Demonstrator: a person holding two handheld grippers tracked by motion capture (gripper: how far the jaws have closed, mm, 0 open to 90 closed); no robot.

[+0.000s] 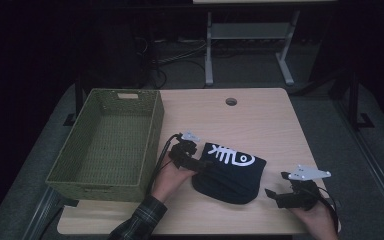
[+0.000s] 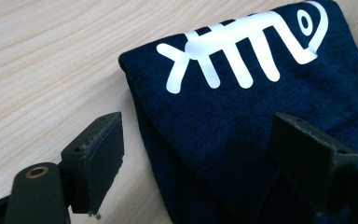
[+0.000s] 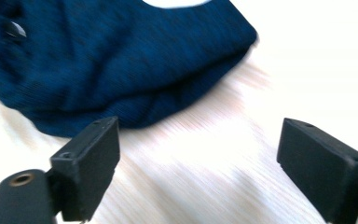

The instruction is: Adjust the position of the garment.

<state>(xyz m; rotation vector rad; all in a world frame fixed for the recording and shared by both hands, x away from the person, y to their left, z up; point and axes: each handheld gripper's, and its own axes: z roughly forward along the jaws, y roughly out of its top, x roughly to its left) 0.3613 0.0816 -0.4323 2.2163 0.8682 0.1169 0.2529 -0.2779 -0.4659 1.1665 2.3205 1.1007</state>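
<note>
Folded navy garment seemingly between left hand-held gripper's open jaws.

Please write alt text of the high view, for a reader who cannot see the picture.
A folded dark blue garment with a white fish-skeleton print lies on a light wooden table, between two hand-held grippers. The left gripper is open at the garment's left edge; the right gripper, also open, rests apart from it. An empty green woven basket stands at the table's left.

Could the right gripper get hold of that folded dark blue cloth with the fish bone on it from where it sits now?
Probably yes. The right gripper has its jaws open and faces the cloth across bare table, apart from it, with nothing between them.
</note>
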